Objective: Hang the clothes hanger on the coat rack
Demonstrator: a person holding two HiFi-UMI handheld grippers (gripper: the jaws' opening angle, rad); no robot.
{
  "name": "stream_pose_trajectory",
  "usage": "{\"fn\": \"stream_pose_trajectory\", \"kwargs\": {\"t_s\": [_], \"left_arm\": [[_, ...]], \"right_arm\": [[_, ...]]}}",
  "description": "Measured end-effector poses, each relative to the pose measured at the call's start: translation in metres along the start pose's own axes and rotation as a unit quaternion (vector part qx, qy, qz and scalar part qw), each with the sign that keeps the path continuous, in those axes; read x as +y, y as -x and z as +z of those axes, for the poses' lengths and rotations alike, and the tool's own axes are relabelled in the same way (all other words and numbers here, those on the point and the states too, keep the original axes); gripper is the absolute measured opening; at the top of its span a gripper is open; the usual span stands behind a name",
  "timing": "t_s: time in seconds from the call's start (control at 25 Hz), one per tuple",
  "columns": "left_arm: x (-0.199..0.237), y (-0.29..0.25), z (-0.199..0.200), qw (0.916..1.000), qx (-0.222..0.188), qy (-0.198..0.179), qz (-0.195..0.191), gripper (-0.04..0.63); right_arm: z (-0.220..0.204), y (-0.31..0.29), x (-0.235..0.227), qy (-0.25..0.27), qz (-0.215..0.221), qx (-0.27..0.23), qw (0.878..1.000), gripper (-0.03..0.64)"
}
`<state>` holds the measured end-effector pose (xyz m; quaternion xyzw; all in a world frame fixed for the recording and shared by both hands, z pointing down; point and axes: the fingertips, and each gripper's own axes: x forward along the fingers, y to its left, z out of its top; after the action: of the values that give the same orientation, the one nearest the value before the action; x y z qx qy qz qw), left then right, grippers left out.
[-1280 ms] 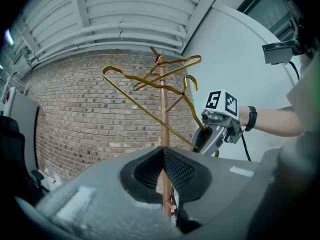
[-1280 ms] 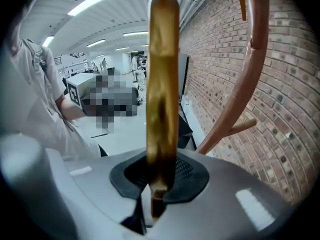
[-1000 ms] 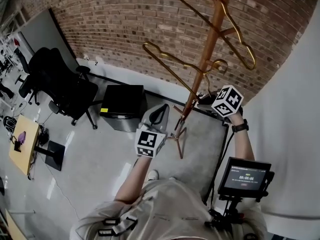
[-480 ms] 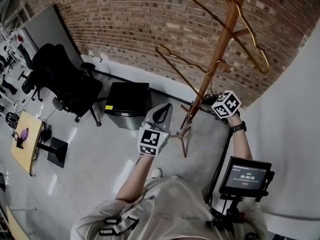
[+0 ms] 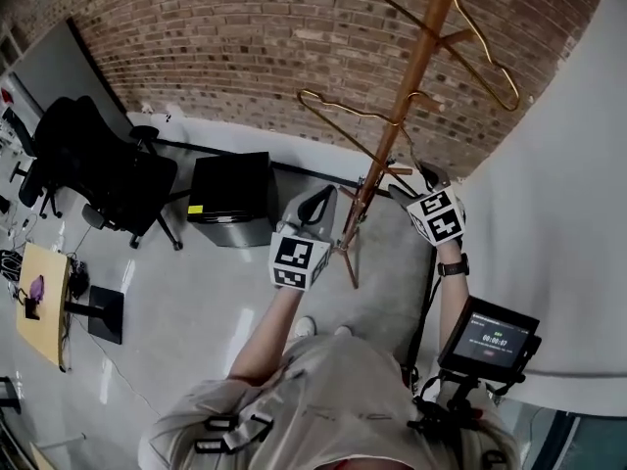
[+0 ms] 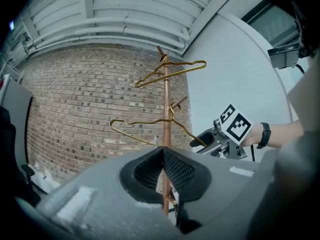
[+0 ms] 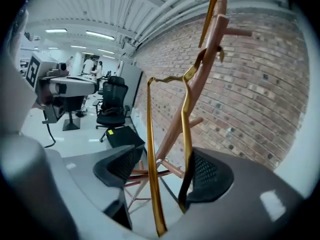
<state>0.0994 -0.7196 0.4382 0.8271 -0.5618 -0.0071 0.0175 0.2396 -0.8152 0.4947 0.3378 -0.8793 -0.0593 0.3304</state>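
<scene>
A wooden coat rack [image 5: 407,86] stands by the brick wall. A gold wire hanger [image 5: 343,130] hangs with its hook over a lower peg, and a second gold hanger [image 5: 480,47] hangs near the top. My right gripper [image 5: 423,176] is at the lower hanger's right end. Its jaws are opening and stand wide apart. In the right gripper view [image 7: 162,169] the hanger's wires [image 7: 151,159] run between the pads, one close to the right pad, neither squeezed. My left gripper [image 6: 163,156] is shut on nothing and points level at the pole [image 6: 165,114], a little short of it.
A black box [image 5: 230,199] sits on the floor left of the rack's feet. A black office chair [image 5: 93,169] stands further left. A white wall panel [image 5: 558,213] rises close on the right. A small monitor [image 5: 490,336] hangs at the person's right side.
The right gripper's jaws have gone from shut on the hanger's end to wide apart. That hand has tipped downward and drawn in toward the pole. The left gripper has barely moved.
</scene>
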Motion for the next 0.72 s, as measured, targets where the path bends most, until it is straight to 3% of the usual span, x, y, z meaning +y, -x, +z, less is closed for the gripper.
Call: {"fn": "stream_pose_trajectory", "kwargs": {"t_s": [0.2,0.28,0.36,0.56,0.72], "left_arm": [[-0.013,0.000,0.002,0.9992,0.000,0.004,-0.041,0.000],[-0.019,0.009,0.002,0.9983,0.003,0.008,-0.057,0.000],[-0.024,0.020,0.001,0.9973,0.004,0.010,-0.073,0.000],[-0.036,0.028,-0.007,0.9948,0.006,0.031,-0.096,0.000],[-0.051,0.029,-0.017,0.9935,0.012,0.032,-0.109,0.000]], "right_arm": [[-0.002,0.043,-0.017,-0.014,-0.126,-0.007,0.992,0.346],[-0.001,0.068,-0.019,0.001,-0.196,-0.011,0.981,0.410],[0.005,0.095,-0.013,0.016,-0.247,-0.023,0.969,0.419],[0.020,0.128,0.026,-0.018,-0.263,-0.096,0.960,0.403],[0.002,0.129,0.056,-0.070,-0.261,-0.115,0.956,0.392]]}}
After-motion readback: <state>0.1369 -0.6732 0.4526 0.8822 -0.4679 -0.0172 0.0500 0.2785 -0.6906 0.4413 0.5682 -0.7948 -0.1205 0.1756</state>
